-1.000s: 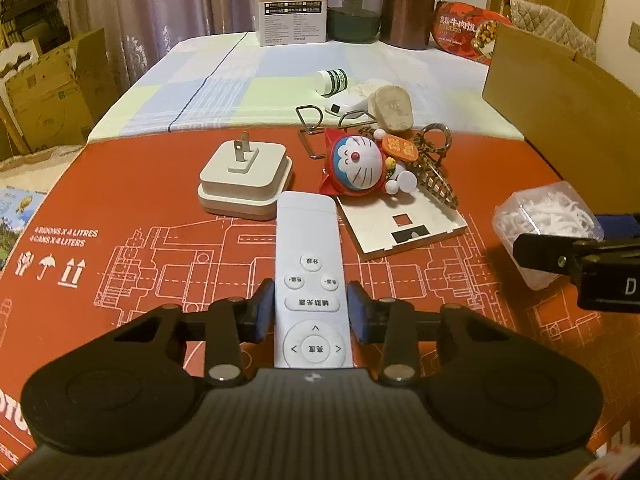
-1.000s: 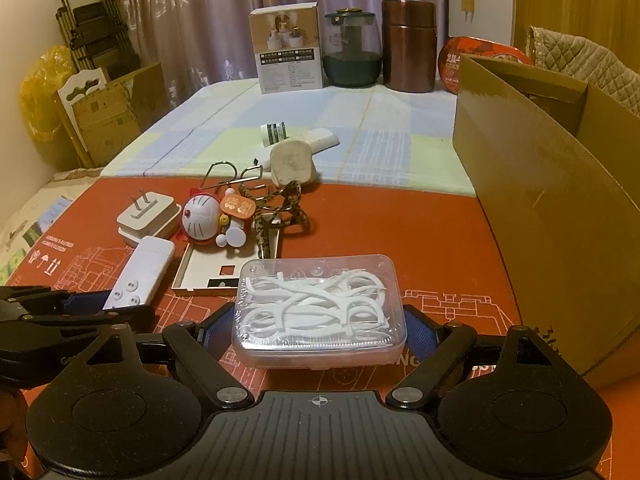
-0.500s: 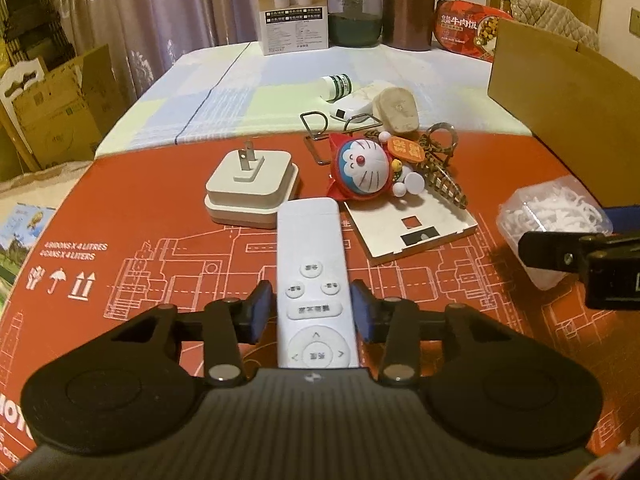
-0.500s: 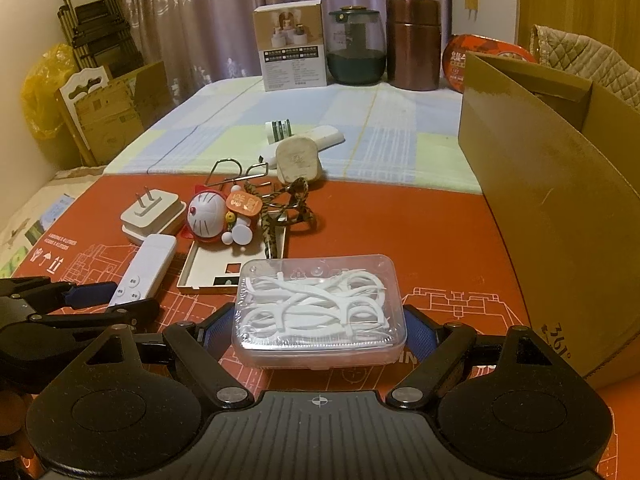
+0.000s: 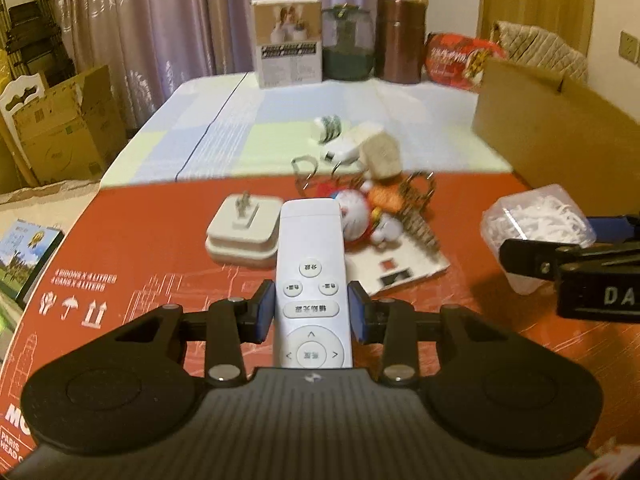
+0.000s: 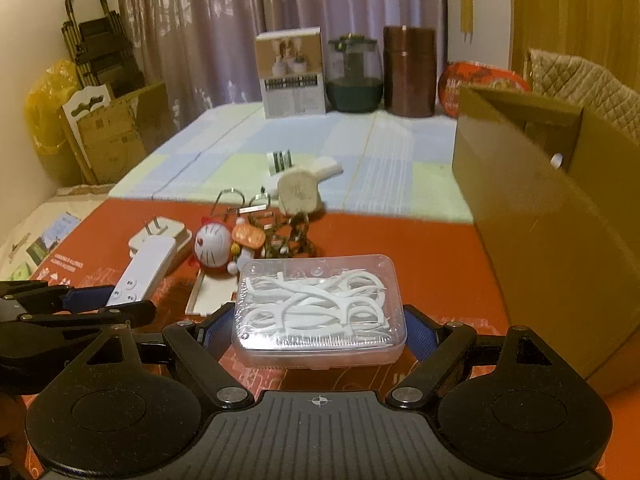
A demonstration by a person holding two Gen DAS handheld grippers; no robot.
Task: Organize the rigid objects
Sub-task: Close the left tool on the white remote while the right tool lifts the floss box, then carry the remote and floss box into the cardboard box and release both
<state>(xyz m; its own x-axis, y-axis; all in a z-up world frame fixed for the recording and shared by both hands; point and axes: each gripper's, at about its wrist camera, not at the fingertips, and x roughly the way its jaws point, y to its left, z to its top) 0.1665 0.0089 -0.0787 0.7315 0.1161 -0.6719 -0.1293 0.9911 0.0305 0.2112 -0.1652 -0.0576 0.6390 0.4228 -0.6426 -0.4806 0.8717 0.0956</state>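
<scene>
Two grips, one load each. Nearest on the left, left gripper [image 5: 311, 311], blue pads pressed on the long sides of the white remote [image 5: 311, 276], pinching it at the button end, far tip raised over the red mat [image 5: 140, 240] and out past the jaws; probably held low on the body so the length sticks forward and stays level for carrying. Nearest on the right, right gripper [image 6: 318, 326], spread wide yet clamped on the short ends of the clear floss-pick box [image 6: 318, 312], box flat, lid up, apparently just off the mat; likely gripped end to end because no narrower hold suits so broad a case.

Beyond the remote, white plug adapter [image 5: 244, 228], prongs up, just left of the remote's tip. To its right, round cartoon figure [image 5: 356, 216] and a tangle of keyrings [image 5: 418, 208] lying on a flat white tray [image 5: 400, 264]. Farther, pale plug [image 5: 380, 152] and small bottle [image 5: 330, 124] on the checked cloth.

Far right, open cardboard box [image 6: 540, 220], probably the destination; tall near wall in the way, so a lift over its rim needed.
</scene>
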